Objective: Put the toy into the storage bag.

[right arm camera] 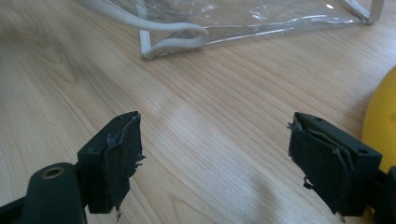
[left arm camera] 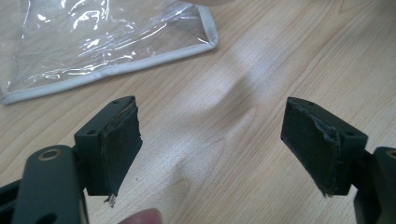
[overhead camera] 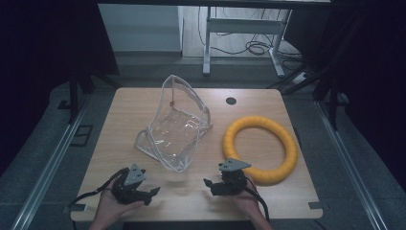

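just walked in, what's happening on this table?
A person holds a claw in each hand at the near edge of the wooden table. The left claw and the right claw are both open and empty, pointed toward each other over bare wood. A clear plastic bag sits open mid-table, and a yellow ring lies to its right, beside the right claw. Neither is being touched.

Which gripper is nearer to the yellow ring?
Right. The right gripper lies just beside the yellow ring's near edge; the left gripper sits farther away, below the clear bag.
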Motion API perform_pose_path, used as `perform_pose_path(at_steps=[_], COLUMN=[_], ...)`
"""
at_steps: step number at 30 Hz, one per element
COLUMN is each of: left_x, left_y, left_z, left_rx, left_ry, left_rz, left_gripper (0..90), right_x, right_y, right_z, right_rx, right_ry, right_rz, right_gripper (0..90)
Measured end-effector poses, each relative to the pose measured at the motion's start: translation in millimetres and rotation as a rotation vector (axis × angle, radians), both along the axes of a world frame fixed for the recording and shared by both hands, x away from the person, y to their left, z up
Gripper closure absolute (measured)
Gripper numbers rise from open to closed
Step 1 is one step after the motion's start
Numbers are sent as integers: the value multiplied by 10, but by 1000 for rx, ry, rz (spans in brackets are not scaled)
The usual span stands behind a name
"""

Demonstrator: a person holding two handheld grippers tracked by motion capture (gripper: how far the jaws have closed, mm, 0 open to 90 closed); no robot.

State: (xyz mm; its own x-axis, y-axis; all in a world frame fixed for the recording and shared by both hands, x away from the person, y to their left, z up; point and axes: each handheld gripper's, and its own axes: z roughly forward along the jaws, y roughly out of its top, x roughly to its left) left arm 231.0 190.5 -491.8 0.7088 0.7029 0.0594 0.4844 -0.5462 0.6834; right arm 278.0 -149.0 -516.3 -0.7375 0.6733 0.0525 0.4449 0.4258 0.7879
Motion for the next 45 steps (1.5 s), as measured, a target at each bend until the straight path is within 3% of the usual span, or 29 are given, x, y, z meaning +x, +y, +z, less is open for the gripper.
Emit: perform_pose_path(at_steps=[5, 13, 20, 28, 35, 39, 40, 43, 45], left_x=[0, -6, 0, -5, 4, 4, 1, -3, -7], left_y=[-6, -6, -10, -7, -15, -21, -22, -18, -17], left_z=[-7, -2, -7, 1, -9, -9, -5, -2, 0], left_rx=[3, -4, 1, -6, 2, -5, -12, -10, -12], left_ry=[2, -1, 0, 0, 8, 12, 15, 12, 12], left_rz=[-3, -3, 5, 9, 2, 2, 5, 5, 7], left_gripper=[198, 198, 199, 199, 199, 199, 199, 199, 199], right_x=[11, -54, -36, -48, -40, -42, -39, -34, -14], right_y=[-16, 26, -53, -94, -153, -169, -186, -210, -250], right_z=[-31, -79, -46, -32, 34, 41, 55, 66, 97], right_rx=[5, -71, -1, 7, 43, 10, -25, -46, -85], right_ry=[8, -6, -20, -3, 24, 24, 8, 2, 1], right_rz=[-1, 67, 57, 59, 42, 51, 60, 67, 74], right_gripper=[190, 249, 278, 293, 287, 286, 286, 285, 280])
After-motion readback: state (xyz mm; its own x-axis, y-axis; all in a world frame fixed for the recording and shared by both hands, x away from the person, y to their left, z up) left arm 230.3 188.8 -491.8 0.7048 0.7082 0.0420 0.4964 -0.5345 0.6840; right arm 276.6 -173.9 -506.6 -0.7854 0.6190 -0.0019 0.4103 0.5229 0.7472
